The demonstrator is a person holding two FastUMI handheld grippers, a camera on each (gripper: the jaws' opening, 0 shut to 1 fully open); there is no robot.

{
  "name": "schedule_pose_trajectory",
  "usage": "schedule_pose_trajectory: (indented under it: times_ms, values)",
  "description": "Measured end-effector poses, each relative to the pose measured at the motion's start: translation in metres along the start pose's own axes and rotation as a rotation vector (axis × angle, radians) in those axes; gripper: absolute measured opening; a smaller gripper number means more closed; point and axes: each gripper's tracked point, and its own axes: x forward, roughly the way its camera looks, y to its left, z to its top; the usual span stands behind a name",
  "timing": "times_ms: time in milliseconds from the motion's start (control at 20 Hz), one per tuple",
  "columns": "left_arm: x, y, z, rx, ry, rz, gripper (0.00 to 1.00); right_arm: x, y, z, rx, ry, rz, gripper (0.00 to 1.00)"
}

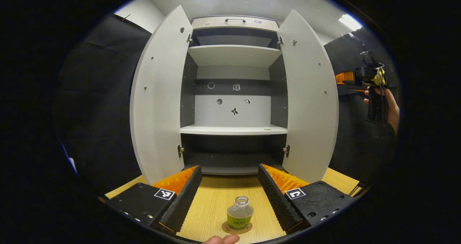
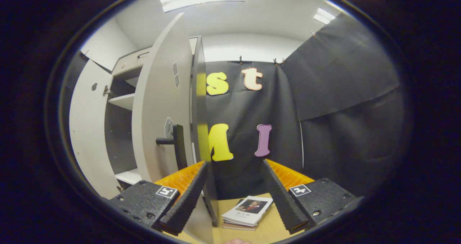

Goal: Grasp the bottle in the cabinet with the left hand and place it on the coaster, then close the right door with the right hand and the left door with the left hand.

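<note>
A small clear bottle with a green label and no cap stands upright on a round coaster on the wooden table. It is between the fingers of my left gripper, which is open and touches neither side of it. The cabinet faces me with its left door and right door both swung wide. My right gripper is open with nothing between its fingers, just beside the right door's outer face and its dark handle. In the left gripper view a hand holds the right gripper beyond that door.
The cabinet shelves are bare apart from small stickers on the back panel. A short stack of books lies on the table below my right gripper. Black cloth walls stand close on both sides.
</note>
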Motion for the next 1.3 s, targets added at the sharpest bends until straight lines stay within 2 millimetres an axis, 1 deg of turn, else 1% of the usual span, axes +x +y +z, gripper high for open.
schedule_pose_trajectory:
  times_ms: [150,250,300,350,450,500,550,600,650,700,750,800,850,900,950,1000,1050,1100,1150,1200,1250,1300]
  values:
    - [0.001,0.000,-0.003,-0.015,0.004,0.001,0.95,0.000,0.003,-0.001,-0.003,0.007,-0.001,0.98]
    - [0.001,-0.001,-0.002,-0.032,-0.001,-0.006,0.95,0.001,0.013,0.003,-0.010,-0.001,0.020,0.98]
    - [0.001,-0.001,-0.001,-0.037,-0.007,-0.008,0.95,-0.001,0.018,0.001,-0.009,0.002,0.033,0.93]
    - [0.001,0.000,-0.001,-0.038,-0.013,-0.005,0.95,-0.002,0.026,0.000,-0.008,0.010,0.054,0.98]
    - [-0.001,0.010,0.001,-0.025,-0.038,0.022,0.95,-0.007,0.047,-0.003,0.003,0.021,0.102,0.98]
    - [-0.002,0.013,0.000,-0.020,-0.042,0.031,0.95,-0.008,0.057,-0.006,0.007,0.028,0.116,0.93]
    - [-0.006,0.016,-0.003,-0.020,-0.041,0.040,0.95,-0.008,0.068,-0.005,0.008,0.023,0.130,0.93]
    - [-0.008,0.018,-0.005,-0.023,-0.042,0.046,0.94,-0.009,0.079,-0.008,0.000,0.027,0.145,0.98]
    - [-0.012,0.020,-0.006,-0.025,-0.046,0.055,0.94,-0.008,0.091,-0.008,-0.008,0.026,0.163,0.93]
    - [-0.013,0.023,-0.007,-0.026,-0.048,0.065,0.94,-0.007,0.103,-0.010,-0.020,0.032,0.179,0.98]
    - [-0.015,0.028,-0.007,-0.027,-0.054,0.080,0.94,-0.005,0.113,-0.011,-0.029,0.033,0.190,0.93]
    - [-0.016,0.032,-0.007,-0.031,-0.058,0.092,0.94,-0.002,0.120,-0.011,-0.036,0.030,0.198,0.98]
    - [-0.017,0.036,-0.009,-0.035,-0.056,0.099,0.94,0.000,0.129,-0.012,-0.037,0.026,0.210,0.98]
    - [-0.020,0.040,-0.011,-0.036,-0.052,0.111,0.97,0.003,0.140,-0.015,-0.037,0.027,0.228,0.98]
    - [-0.023,0.044,-0.012,-0.036,-0.049,0.123,0.94,0.006,0.150,-0.017,-0.035,0.027,0.247,0.93]
    - [-0.024,0.048,-0.013,-0.036,-0.047,0.134,0.94,0.010,0.160,-0.020,-0.037,0.036,0.264,0.98]
    - [-0.025,0.053,-0.012,-0.035,-0.047,0.144,0.94,0.013,0.170,-0.025,-0.042,0.051,0.278,0.98]
    - [-0.027,0.058,-0.013,-0.032,-0.047,0.157,0.94,0.017,0.179,-0.029,-0.044,0.062,0.288,0.93]
    - [-0.029,0.063,-0.013,-0.028,-0.047,0.171,0.94,0.021,0.185,-0.029,-0.045,0.063,0.293,0.98]
    - [-0.031,0.067,-0.014,-0.026,-0.045,0.183,0.94,0.023,0.188,-0.028,-0.046,0.059,0.293,0.98]
    - [-0.031,0.071,-0.015,-0.026,-0.042,0.193,0.94,0.023,0.191,-0.026,-0.049,0.054,0.297,0.94]
    - [-0.032,0.074,-0.015,-0.027,-0.041,0.199,0.92,0.021,0.192,-0.024,-0.052,0.045,0.298,0.98]
